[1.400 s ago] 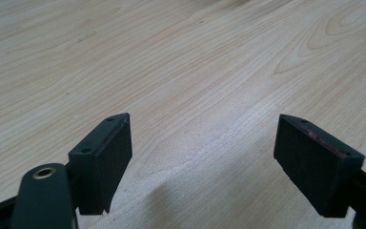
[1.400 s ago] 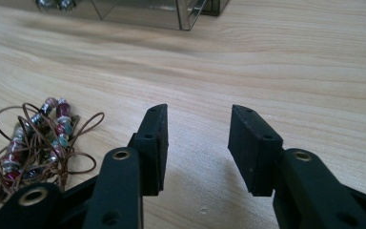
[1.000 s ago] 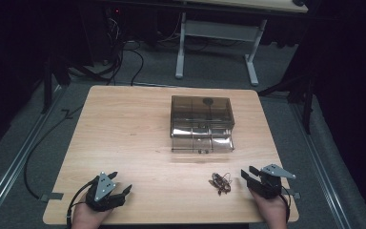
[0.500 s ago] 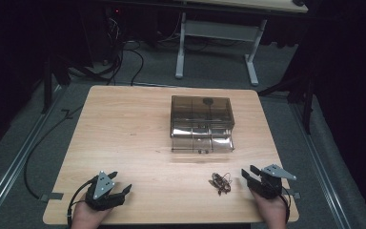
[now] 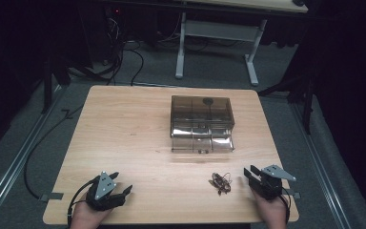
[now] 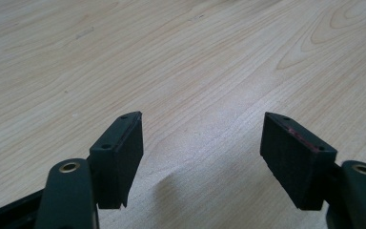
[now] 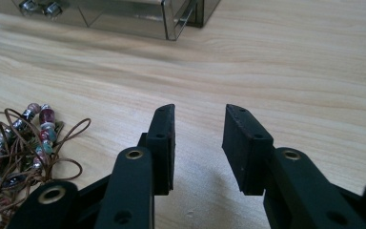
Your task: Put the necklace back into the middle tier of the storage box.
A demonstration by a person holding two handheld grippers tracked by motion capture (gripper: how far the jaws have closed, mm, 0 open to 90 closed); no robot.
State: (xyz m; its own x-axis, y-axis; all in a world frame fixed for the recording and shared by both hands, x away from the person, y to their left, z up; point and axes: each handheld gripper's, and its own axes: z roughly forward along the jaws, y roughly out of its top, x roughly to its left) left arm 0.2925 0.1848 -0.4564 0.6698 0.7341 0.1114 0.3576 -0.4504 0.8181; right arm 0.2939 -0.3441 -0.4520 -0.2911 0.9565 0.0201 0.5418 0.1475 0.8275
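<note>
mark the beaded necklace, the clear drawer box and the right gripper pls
beaded necklace (image 7: pixel 26 138): right gripper view, on the bead cluster among the brown cord loops.
clear drawer box (image 5: pixel 201 109): high view, on its smoky top panel.
right gripper (image 5: pixel 251 173): high view, midway between its open jaw tips.

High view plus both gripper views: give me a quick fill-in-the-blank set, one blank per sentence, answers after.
1. The beaded cord lies nearer the ____ gripper.
2. The left gripper has its jaws ____, with bare table between them.
3. The smoky plastic box has small ____ along its front.
4. The cord lies between the box and the table's ____ edge.

Answers: right; open; drawers; near
</note>
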